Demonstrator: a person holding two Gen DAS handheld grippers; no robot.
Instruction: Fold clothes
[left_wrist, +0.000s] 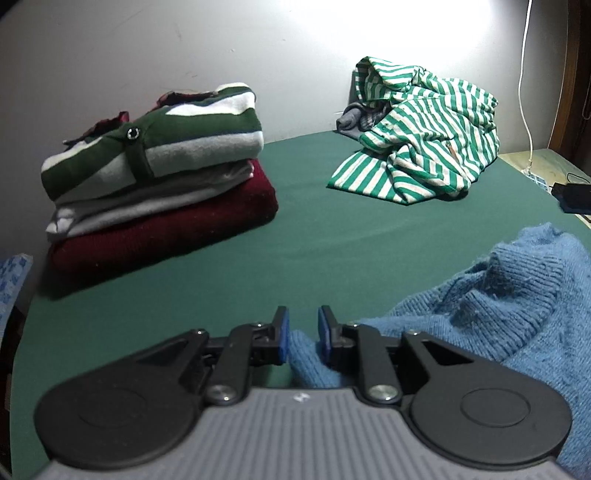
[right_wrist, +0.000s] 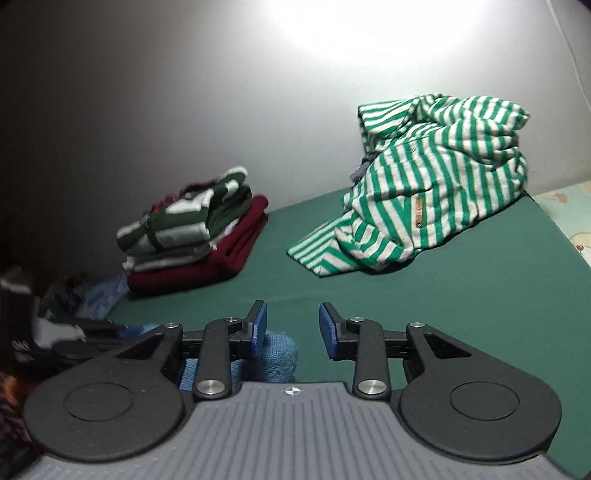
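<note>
A blue knit sweater (left_wrist: 498, 306) lies bunched at the near right of the green table cover (left_wrist: 314, 229). My left gripper (left_wrist: 303, 325) is low over the cover, and a fold of that sweater is pinched between its blue pads. In the right wrist view a small part of the blue sweater (right_wrist: 279, 356) shows under the left finger of my right gripper (right_wrist: 292, 325). The right gripper is open, with only green cover between its fingertips. The left gripper's body (right_wrist: 85, 343) appears blurred at that view's left edge.
A stack of folded clothes (left_wrist: 155, 166), dark red at the bottom and green-white on top, stands at the far left by the wall. A crumpled green-and-white striped garment (left_wrist: 424, 136) lies at the far right. A white cable (left_wrist: 524, 92) and a black box (left_wrist: 572, 195) are off the right edge.
</note>
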